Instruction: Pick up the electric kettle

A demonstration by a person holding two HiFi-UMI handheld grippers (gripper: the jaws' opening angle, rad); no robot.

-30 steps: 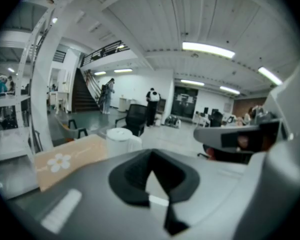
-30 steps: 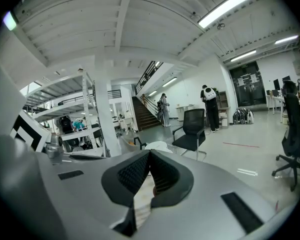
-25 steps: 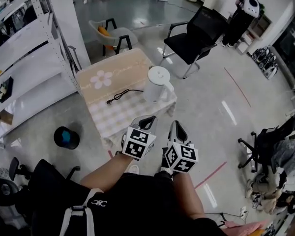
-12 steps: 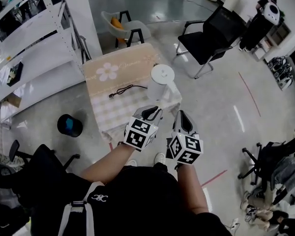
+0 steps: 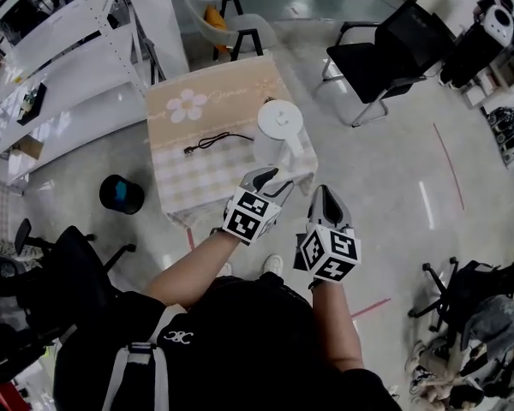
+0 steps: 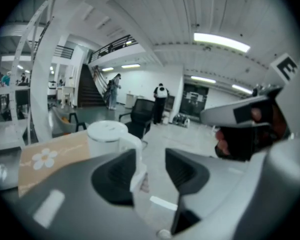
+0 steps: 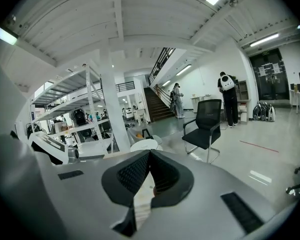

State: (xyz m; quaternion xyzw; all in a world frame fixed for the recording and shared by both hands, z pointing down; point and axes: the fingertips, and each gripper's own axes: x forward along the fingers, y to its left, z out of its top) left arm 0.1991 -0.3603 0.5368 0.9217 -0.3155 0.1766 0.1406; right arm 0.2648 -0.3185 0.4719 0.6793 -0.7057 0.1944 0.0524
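An open-plan office or lab hall, with white metal shelving (image 5: 64,67), black office chairs (image 5: 392,56), a staircase (image 7: 157,106) and a polished grey floor (image 5: 403,204).

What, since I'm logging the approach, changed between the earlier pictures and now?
The left hand-held gripper and right hand-held gripper moved forward toward the kettle. The left one's jaws are opening, with nothing between them yet. The right one stays shut. The kettle and cable sit unmoved on the table.
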